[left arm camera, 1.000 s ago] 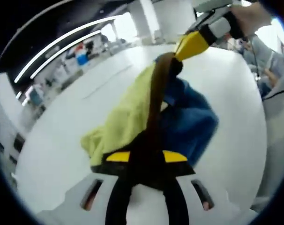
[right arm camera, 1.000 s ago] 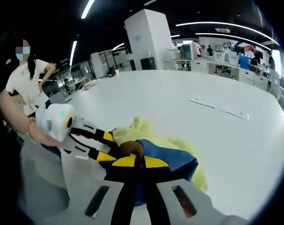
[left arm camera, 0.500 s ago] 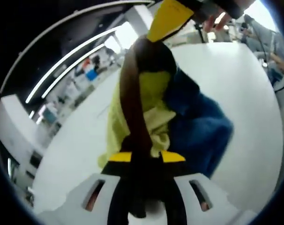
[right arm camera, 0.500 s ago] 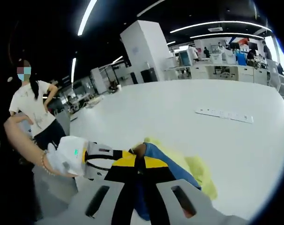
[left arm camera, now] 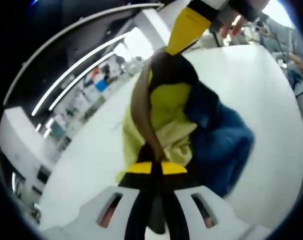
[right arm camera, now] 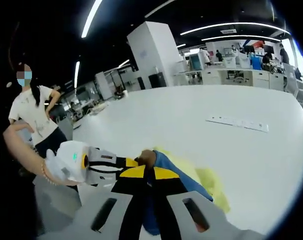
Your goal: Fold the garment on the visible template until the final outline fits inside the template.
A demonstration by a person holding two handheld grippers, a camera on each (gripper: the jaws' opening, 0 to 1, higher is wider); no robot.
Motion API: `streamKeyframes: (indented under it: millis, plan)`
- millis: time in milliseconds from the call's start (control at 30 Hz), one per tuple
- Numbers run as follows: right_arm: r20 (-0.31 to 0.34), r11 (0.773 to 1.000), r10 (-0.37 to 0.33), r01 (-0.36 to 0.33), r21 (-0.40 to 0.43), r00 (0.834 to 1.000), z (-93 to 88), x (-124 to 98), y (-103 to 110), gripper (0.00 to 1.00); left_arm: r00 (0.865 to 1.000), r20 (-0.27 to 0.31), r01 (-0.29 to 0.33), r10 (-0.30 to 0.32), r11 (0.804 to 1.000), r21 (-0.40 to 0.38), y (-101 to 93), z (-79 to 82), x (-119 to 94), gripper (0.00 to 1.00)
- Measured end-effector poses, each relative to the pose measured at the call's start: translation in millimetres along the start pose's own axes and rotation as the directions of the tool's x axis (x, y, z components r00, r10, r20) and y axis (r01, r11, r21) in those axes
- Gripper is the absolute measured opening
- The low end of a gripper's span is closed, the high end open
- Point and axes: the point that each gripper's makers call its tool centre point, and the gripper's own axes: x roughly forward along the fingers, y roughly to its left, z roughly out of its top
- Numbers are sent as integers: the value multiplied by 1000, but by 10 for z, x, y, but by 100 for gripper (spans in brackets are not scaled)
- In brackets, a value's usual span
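Gripping garment (left arm camera: 166, 115) lifted off table (right arm camera: 201, 120), no readable writing

One garment, two grippers, one table.
A single yellow, blue and brown fabric garment (left arm camera: 176, 120) is counted on one white table (right arm camera: 201, 115), with two yellow-tipped black two-jaw grippers (left arm camera: 156, 167) (right arm camera: 149, 172).

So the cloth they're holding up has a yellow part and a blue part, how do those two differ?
The yellow part is pale, bright and lies nearer the left gripper, whose jaws pinch a brown edge strip beside it. The blue part is darker and hangs off to the side, bunched in deeper folds. In the right gripper view, blue cloth sits at the right gripper. Both belong to one crumpled garment lifted over the white table.
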Motion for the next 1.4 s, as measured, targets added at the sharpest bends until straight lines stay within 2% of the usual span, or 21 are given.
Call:
streamKeyframes:
  millis: [367, 767, 1000, 1400]
  plan:
    - [-21, 998, -34, 33, -54, 999, -35, -47, -96, 3, 999, 50, 8, -6, 999, -35, 212, 157, -225, 0]
    - [-62, 985, -72, 61, -159, 996, -56, -101, -146, 3, 998, 51, 52, -47, 994, -101, 347, 206, -382, 0]
    - [-64, 971, -86, 69, -229, 994, 5, -160, -102, 3, 997, 68, 37, -29, 993, -115, 497, 300, -524, 0]
    - [-25, 938, -121, 106, -330, 992, 270, -293, -40, 3, 994, 112, 5, 6, 995, -98, 672, 558, -700, 0]
